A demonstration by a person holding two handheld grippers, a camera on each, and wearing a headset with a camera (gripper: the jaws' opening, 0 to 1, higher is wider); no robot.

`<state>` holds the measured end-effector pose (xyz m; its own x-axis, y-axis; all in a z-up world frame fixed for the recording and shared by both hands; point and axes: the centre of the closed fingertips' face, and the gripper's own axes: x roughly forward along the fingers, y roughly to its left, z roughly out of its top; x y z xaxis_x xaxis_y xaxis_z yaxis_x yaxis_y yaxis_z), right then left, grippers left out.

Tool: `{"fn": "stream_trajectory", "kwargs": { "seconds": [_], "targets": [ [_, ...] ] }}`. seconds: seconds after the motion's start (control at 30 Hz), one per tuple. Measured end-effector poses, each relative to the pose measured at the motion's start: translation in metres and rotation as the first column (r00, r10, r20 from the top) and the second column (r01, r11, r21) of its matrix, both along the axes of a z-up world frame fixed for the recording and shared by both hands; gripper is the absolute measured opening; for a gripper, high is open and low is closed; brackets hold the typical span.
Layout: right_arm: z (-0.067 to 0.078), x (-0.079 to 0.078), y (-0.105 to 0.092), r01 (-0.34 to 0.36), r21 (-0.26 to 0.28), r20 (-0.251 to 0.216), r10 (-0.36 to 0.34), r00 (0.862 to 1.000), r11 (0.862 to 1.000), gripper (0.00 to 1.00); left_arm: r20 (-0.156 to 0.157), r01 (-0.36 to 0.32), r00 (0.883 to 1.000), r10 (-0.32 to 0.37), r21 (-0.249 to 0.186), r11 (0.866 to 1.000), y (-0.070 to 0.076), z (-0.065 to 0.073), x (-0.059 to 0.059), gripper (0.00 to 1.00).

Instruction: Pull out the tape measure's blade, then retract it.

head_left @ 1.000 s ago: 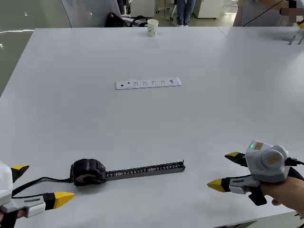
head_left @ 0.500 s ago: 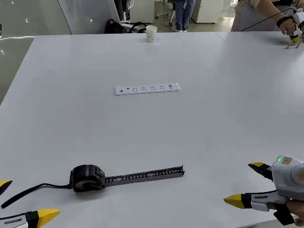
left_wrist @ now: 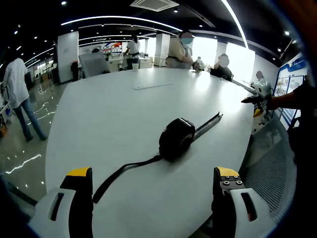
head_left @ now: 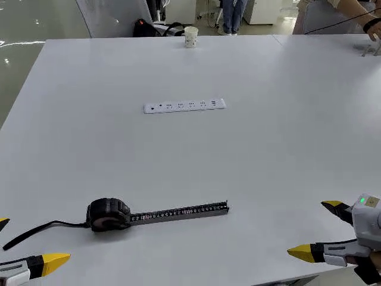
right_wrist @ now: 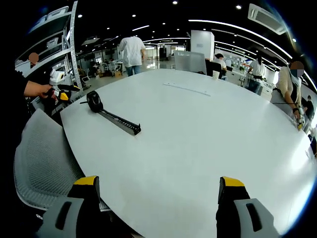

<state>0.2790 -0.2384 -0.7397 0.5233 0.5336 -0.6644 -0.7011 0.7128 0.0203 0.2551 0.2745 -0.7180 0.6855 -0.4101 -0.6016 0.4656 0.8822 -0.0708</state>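
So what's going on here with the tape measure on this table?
A person holds a gripper in each hand at a white table. The tape measure lies near the front edge, its blade partly pulled out and lying flat. The left gripper and right gripper hover on either side, both open, touching nothing.

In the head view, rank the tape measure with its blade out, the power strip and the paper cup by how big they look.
1. Tape measure, nearest the camera.
2. Power strip.
3. Paper cup, farthest away, so its true size is unsure.
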Motion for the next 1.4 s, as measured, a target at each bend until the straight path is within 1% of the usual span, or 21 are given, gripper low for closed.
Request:
{"fn": "stream_trajectory", "kwargs": {
  "seconds": [0.03,0.13,0.27,0.4,0.43,0.57,0.6,0.7,0.73,0.77,0.8,0.83,0.9,0.97,1.0,1.1,1.13,1.2,1.27,1.33,1.4],
  "targets": [
    [0.000,0.000,0.000,-0.002,-0.003,0.002,0.002,1.000,1.000,0.99,0.000,0.000,1.000,0.000,-0.004,1.000,0.000,0.000,-0.001,0.99],
    [0.004,-0.002,0.000,-0.015,-0.001,0.017,0.015,1.000,1.000,0.99,0.023,0.001,1.000,-0.001,0.005,1.000,-0.001,0.001,-0.002,0.99],
    [0.004,-0.002,-0.001,-0.034,-0.014,0.013,0.034,0.999,0.999,0.99,0.033,0.011,0.999,-0.011,-0.003,1.000,-0.005,0.001,-0.004,0.99],
    [0.007,0.001,0.002,-0.041,-0.034,0.015,0.042,0.999,0.999,0.99,0.023,0.019,1.000,-0.019,-0.013,1.000,-0.008,-0.001,-0.007,0.99],
    [0.008,0.003,0.001,-0.029,-0.034,0.020,0.029,0.999,0.999,0.99,0.020,0.019,1.000,-0.019,-0.016,1.000,-0.009,-0.001,-0.007,0.99],
    [0.010,0.005,0.001,-0.028,-0.021,0.017,0.028,0.999,0.999,0.99,-0.006,0.022,1.000,-0.022,-0.037,0.999,-0.012,-0.005,-0.011,0.99],
    [0.010,0.004,0.001,-0.035,-0.024,0.015,0.036,0.999,0.999,0.99,-0.007,0.018,1.000,-0.019,-0.050,0.999,-0.013,-0.005,-0.010,0.99],
    [0.007,0.002,0.002,-0.054,-0.021,-0.002,0.054,0.999,0.998,0.99,0.001,0.024,1.000,-0.024,-0.045,0.999,-0.013,-0.005,-0.009,0.99],
    [0.007,0.003,0.002,-0.056,-0.019,0.004,0.056,0.998,0.998,0.99,0.001,0.025,1.000,-0.025,-0.044,0.999,-0.013,-0.005,-0.009,0.99],
    [0.010,0.005,0.006,-0.074,-0.004,0.036,0.074,0.997,0.997,0.99,-0.001,0.027,1.000,-0.027,-0.040,0.999,-0.013,-0.005,-0.009,0.99],
    [0.010,0.005,0.006,-0.076,-0.010,0.041,0.076,0.996,0.997,0.99,-0.003,0.027,1.000,-0.028,-0.040,0.999,-0.012,-0.005,-0.008,0.99],
    [0.009,0.005,0.006,-0.071,-0.020,0.033,0.071,0.997,0.997,0.99,-0.005,0.029,1.000,-0.029,-0.040,0.999,-0.013,-0.005,-0.008,0.99],
    [0.009,0.003,0.008,-0.072,-0.008,0.022,0.072,0.997,0.997,0.99,-0.004,0.035,0.999,-0.035,-0.034,0.999,-0.014,-0.005,-0.008,0.99],
    [0.006,0.002,0.007,-0.060,-0.020,-0.005,0.060,0.998,0.998,0.99,-0.003,0.039,0.999,-0.039,-0.013,0.999,-0.013,-0.006,-0.006,0.99],
    [0.005,0.003,0.008,-0.051,-0.014,-0.018,0.051,0.999,0.999,0.99,0.004,0.038,0.999,-0.038,0.005,0.999,-0.012,-0.005,-0.005,0.99],
    [0.003,0.005,0.008,-0.051,-0.013,-0.025,0.050,0.998,0.999,0.99,0.004,0.030,1.000,-0.030,-0.017,0.999,-0.014,-0.004,-0.004,0.99],
    [0.002,0.006,0.007,-0.054,-0.017,-0.026,0.053,0.998,0.998,0.99,0.005,0.031,1.000,-0.031,-0.015,0.999,-0.014,-0.004,-0.003,0.99],
    [0.002,0.007,0.008,-0.061,-0.015,-0.028,0.060,0.998,0.998,0.99,0.002,0.037,0.999,-0.037,0.004,0.999,-0.015,-0.006,-0.003,0.99],
    [0.001,0.008,0.009,-0.080,-0.033,-0.028,0.080,0.996,0.996,0.99,-0.005,0.045,0.999,-0.045,-0.004,0.999,-0.017,-0.007,-0.004,0.99],
    [0.000,0.008,0.011,-0.091,-0.046,-0.031,0.090,0.995,0.995,0.99,-0.006,0.054,0.999,-0.054,0.007,0.999,-0.019,-0.008,-0.004,0.99],
    [-0.001,0.008,0.011,-0.102,-0.056,-0.040,0.100,0.994,0.993,0.99,-0.005,0.056,0.998,-0.056,0.007,0.998,-0.020,-0.007,-0.003,0.99]
  ]
}}
